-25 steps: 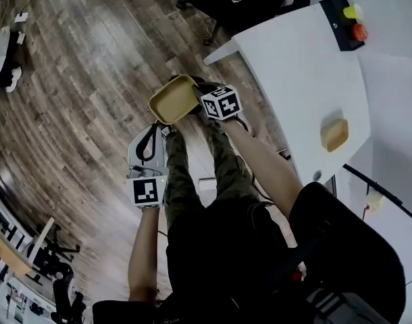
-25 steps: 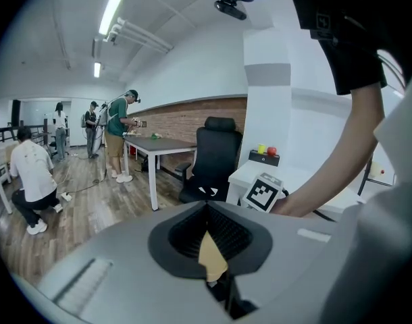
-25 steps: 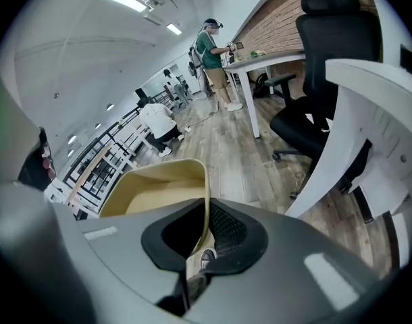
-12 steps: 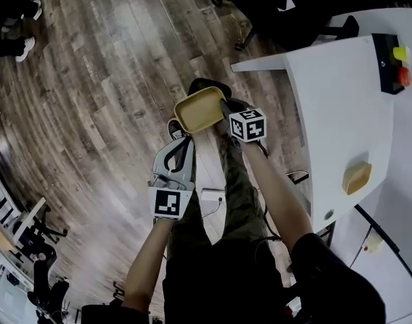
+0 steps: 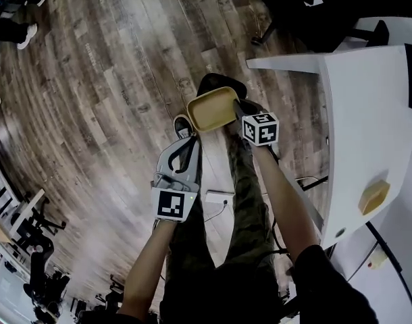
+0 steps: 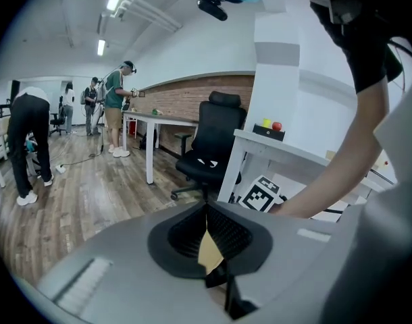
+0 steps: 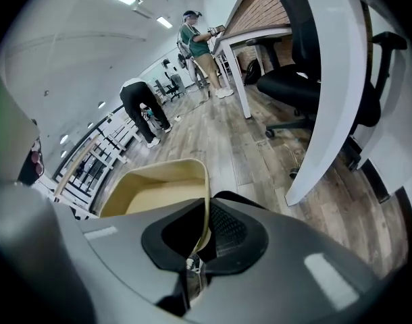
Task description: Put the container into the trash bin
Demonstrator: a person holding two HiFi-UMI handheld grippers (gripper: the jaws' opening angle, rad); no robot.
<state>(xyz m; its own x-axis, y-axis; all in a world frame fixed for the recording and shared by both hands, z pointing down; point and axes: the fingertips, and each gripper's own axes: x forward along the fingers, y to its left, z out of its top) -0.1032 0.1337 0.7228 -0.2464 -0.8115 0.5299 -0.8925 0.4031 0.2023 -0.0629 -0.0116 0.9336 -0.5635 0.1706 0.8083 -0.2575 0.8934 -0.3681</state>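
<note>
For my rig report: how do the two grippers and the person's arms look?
The left gripper and right gripper each have a grey body, black ribbed pads and a white cube with black square markers. The forearms are bare; the right sleeve is short and black.

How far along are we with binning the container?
Done: the container is lifted clear of the wood floor. In hand: the right gripper clamps its rim; the left gripper pinches a tan sliver, seemingly its corner. Left: no trash bin is in view, so reaching it and dropping remain.
</note>
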